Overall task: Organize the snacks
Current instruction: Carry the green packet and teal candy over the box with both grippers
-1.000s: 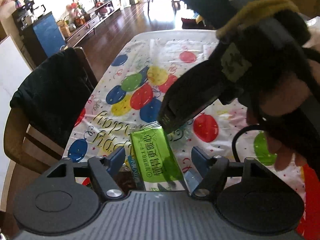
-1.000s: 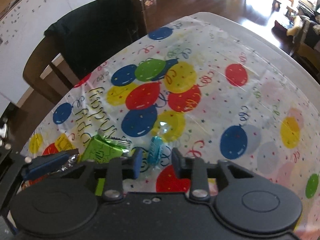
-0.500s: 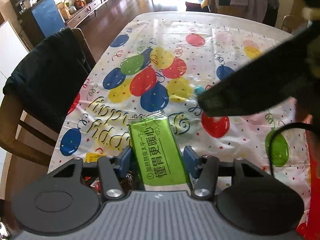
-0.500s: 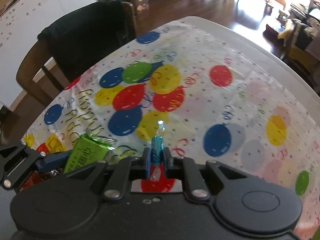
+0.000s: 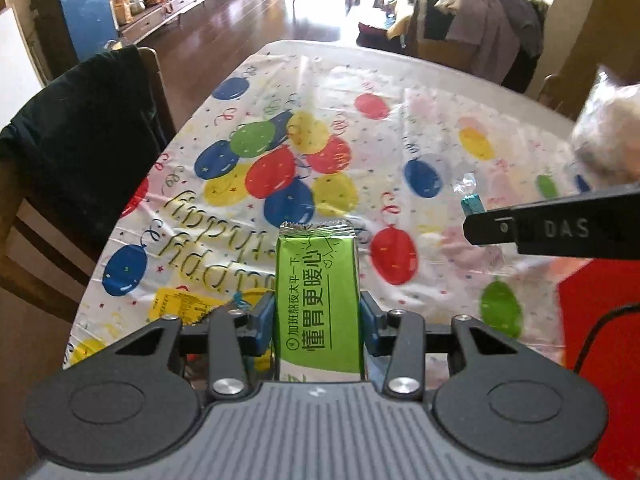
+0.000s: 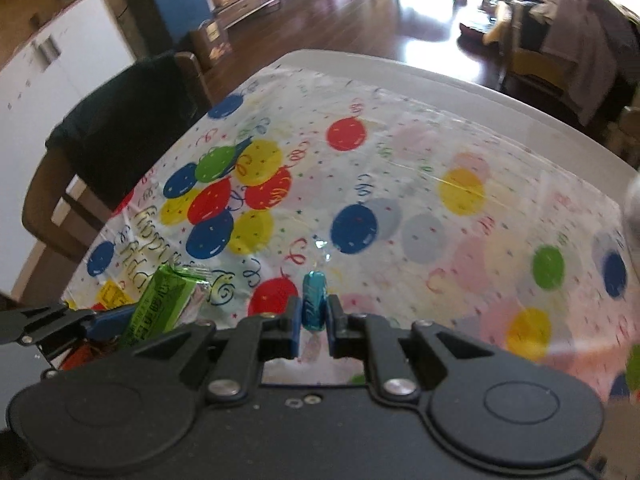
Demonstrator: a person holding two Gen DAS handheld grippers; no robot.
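on the green snack packet (image 5: 318,300) in front of you, dark chinese print runs lengthwise: a small line "加班熬夜太平一下" and a big line "懂胃更暖心". the finger of the right gripper (image 5: 560,226) at your right shows "das", with a letter before it too faint to tell. the tablecloth (image 5: 192,240) carries looping script, "happy birthday". the yellow packet's (image 5: 180,304) print is too small to read.

Green snack packet (image 5: 318,300) between closing left hand-held gripper (image 5: 318,320) pads (image 5: 262,320).
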